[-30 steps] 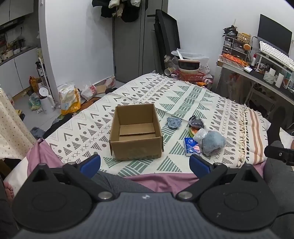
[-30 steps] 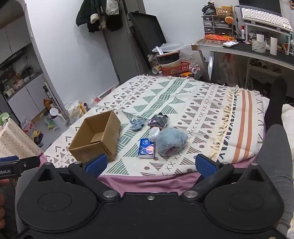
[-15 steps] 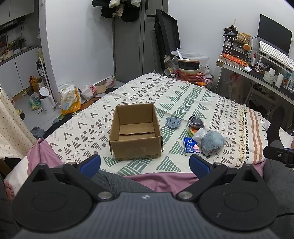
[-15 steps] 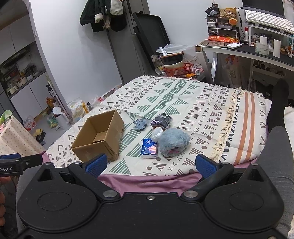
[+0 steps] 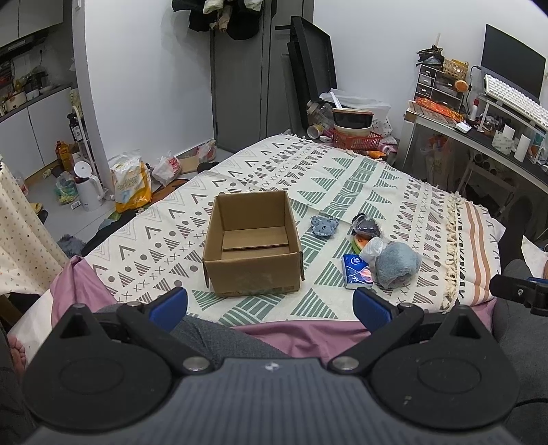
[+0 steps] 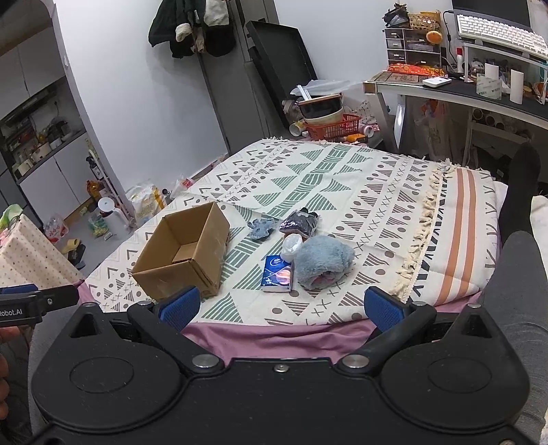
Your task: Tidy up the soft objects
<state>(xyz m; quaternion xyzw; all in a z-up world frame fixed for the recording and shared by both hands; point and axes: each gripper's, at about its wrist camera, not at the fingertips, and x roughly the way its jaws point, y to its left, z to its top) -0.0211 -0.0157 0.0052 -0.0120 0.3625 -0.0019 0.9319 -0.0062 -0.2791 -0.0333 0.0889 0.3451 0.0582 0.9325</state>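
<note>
Left gripper (image 5: 270, 304) jaws spread wide, blue pads (image 5: 168, 306) well apart, nothing between them, held low over the person's grey-trousered knee (image 5: 205, 337) at the near bed edge. Right gripper (image 6: 280, 306) same: jaws wide apart, empty, over the mauve sheet edge (image 6: 274, 337). Each tool's tip shows at the side of the other's view.

Just past the sheet, a cream bedspread with green and grey triangle print (image 5: 342, 178) covers the bed. Nearest on it, an open brown cardboard box (image 5: 252, 247), upright, flaps down inside, nothing else in it.

Soft items all lie outside the box, to its right. Closest: a blue tissue pack with planet print (image 6: 276, 274), flat, touching a fluffy grey-blue plush roll with pink inside (image 6: 323, 262). A crumpled clear plastic bag (image 6: 291, 245) sits against both. Behind it, a dark packet in glossy wrap (image 6: 299, 222), on something orange-green that's mostly hidden. Left of that, apart, a small blue-grey patterned cloth wad (image 6: 261, 228), near the box's far right corner.

Beyond the bed: red plastic basket with stacked bowls (image 6: 334, 125), desk with white keyboard (image 6: 500, 29) at far right.
</note>
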